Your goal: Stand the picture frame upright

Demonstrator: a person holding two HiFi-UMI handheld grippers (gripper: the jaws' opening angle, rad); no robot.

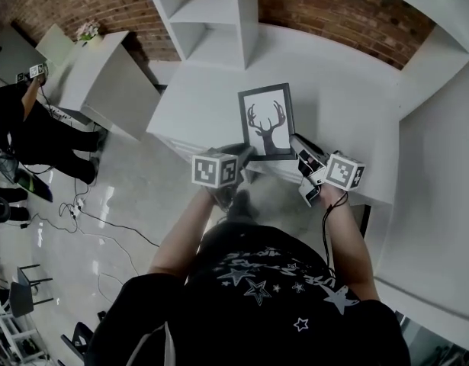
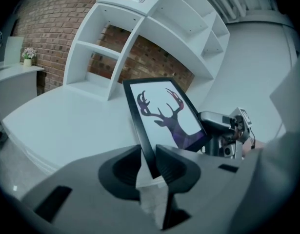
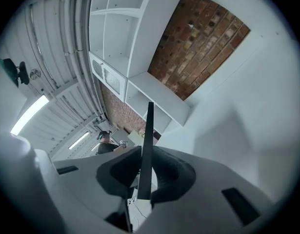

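You held the picture frame point(image 1: 266, 119) over the near edge of the white counter point(image 1: 196, 105), its black border and stag silhouette facing up toward your head camera. Your left tongs point(image 2: 150, 155) were clamped narrow on the frame's near left corner, with the black border pinched between the pads. Your right tongs point(image 3: 145, 162) gripped the near right side the same way, where the frame showed edge-on as a thin dark strip. Seen from the left tongs, the frame sloped up and away, tilted rather than upright. Whether its far edge touched the counter could not be told. Beyond it, white shelving point(image 1: 219, 14) stood against a brick wall point(image 1: 333, 6). Far to the left, another person point(image 1: 20, 128) stood by a second counter point(image 1: 104, 75) bearing a small flower pot point(image 1: 88, 29), and cables point(image 1: 104, 223) trailed over the glossy floor point(image 1: 142, 197).
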